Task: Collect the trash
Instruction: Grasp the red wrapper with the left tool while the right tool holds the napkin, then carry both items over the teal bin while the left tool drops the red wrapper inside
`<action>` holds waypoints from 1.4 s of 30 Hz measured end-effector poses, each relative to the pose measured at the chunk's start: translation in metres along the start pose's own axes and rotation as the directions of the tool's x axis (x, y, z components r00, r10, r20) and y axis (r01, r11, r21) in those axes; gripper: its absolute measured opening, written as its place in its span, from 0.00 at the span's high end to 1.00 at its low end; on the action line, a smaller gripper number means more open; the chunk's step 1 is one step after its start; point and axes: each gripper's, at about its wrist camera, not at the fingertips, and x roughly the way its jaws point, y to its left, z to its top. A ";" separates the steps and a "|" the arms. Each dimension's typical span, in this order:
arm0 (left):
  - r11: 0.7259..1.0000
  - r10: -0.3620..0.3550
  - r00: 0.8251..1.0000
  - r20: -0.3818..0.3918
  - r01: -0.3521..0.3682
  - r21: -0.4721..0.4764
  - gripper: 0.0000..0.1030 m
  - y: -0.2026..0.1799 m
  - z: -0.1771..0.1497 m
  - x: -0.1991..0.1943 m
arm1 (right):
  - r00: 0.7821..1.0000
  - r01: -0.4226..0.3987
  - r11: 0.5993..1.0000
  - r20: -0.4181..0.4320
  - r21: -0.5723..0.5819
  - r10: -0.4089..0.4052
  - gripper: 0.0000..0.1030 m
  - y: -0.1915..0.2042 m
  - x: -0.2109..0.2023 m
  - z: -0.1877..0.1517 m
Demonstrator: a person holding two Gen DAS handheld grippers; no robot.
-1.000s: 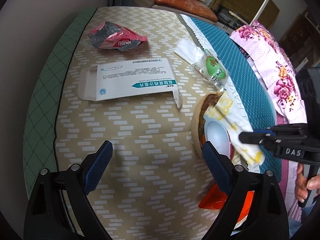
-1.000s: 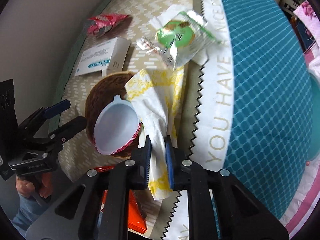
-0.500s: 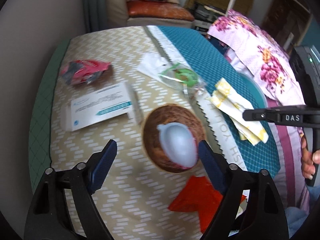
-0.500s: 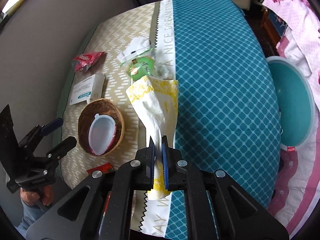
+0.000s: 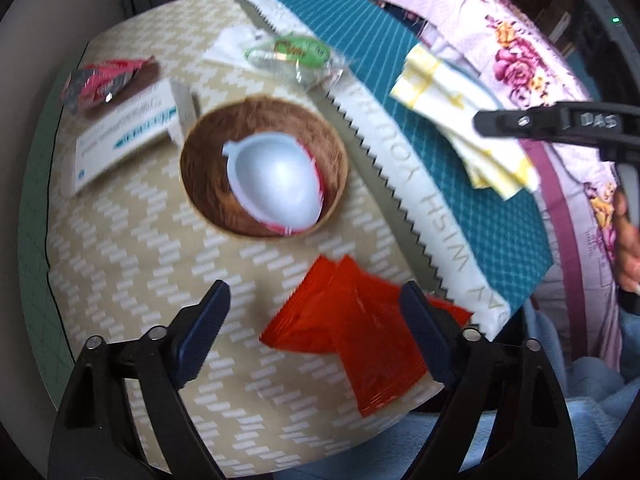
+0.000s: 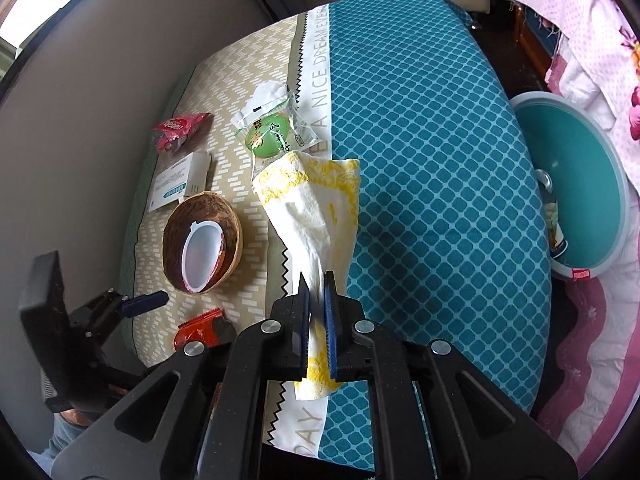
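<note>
My right gripper (image 6: 316, 288) is shut on a white and yellow paper napkin (image 6: 316, 200) and holds it in the air above the table; the napkin also shows in the left wrist view (image 5: 464, 120). My left gripper (image 5: 316, 312) is open and empty, above a red foil wrapper (image 5: 352, 332) near the table's front edge. A brown bowl (image 5: 208, 152) holds a white plastic cup (image 5: 272, 184). A white medicine box (image 5: 124, 136), a pink wrapper (image 5: 100, 84) and a green snack packet (image 5: 296, 56) lie behind it.
A teal basin (image 6: 580, 184) stands to the right of the table, beside a floral cloth (image 6: 580, 20). A teal tablecloth (image 6: 420, 140) covers the table's right half. A wall runs along the left side.
My right gripper has lifted the napkin higher and drawn back from the bowl. My left gripper has pulled back toward the front edge, so the red wrapper now lies between its fingers.
</note>
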 end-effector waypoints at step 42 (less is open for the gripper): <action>0.991 -0.118 0.975 0.188 0.104 0.082 0.65 -0.115 0.145 -0.010 | 0.958 0.091 0.957 0.238 0.277 -0.160 0.94 -0.150 -0.100 0.018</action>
